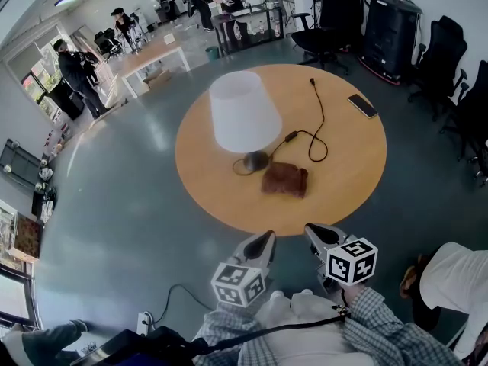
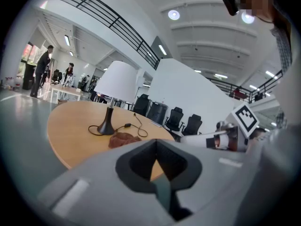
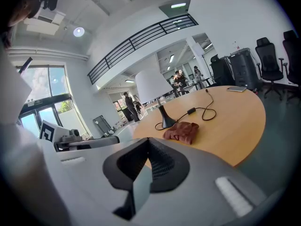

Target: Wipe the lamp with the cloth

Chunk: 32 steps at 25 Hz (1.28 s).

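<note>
Left gripper [image 1: 263, 239]: jaws fully together, nothing between them. Right gripper [image 1: 314, 232]: jaws fully together, nothing held. In the head view both hover off the round table [image 1: 351, 158] at its 6 o'clock edge, touching nothing. The lamp [image 1: 244, 113] stands upright near the table centre. The cloth [image 1: 285, 179] lies crumpled at 4 o'clock of the lamp base, just beside it, apart from the 2 grippers.

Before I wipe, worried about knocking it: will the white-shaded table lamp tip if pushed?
Likely tippy: the white-shaded table lamp carries a wide shade over a small dark base. Its slack black cord probably won't steady it.
</note>
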Each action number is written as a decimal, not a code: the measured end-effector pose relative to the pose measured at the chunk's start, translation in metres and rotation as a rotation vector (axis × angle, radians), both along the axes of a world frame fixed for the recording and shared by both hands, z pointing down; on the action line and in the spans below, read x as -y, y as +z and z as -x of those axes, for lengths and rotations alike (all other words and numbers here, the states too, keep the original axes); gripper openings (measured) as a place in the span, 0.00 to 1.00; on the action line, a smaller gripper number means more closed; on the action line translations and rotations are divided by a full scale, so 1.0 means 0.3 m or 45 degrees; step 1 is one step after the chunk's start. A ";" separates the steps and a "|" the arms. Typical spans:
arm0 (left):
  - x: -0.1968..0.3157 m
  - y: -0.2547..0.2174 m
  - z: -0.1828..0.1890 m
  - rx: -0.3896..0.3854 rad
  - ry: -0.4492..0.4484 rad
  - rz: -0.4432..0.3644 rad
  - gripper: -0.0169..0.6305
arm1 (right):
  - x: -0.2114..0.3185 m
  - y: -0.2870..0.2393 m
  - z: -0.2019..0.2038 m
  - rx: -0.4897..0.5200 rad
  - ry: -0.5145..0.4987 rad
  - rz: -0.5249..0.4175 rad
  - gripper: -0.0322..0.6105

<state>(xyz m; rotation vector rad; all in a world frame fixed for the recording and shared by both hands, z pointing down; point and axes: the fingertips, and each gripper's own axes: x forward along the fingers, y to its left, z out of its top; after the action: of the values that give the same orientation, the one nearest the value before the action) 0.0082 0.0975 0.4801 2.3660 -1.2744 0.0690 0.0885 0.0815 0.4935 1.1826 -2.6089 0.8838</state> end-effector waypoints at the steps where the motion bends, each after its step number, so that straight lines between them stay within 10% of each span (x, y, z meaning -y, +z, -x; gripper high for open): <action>1: -0.003 0.000 0.001 0.000 -0.001 0.001 0.02 | -0.002 0.000 0.000 0.003 0.003 0.003 0.05; 32: 0.026 -0.005 -0.060 0.017 0.001 0.000 0.02 | 0.031 0.004 -0.093 0.048 0.050 0.035 0.05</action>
<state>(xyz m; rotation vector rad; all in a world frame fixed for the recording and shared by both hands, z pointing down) 0.0263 0.0896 0.4787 2.3698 -1.2797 0.0857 0.1163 0.0722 0.4947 1.2257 -2.6025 0.9547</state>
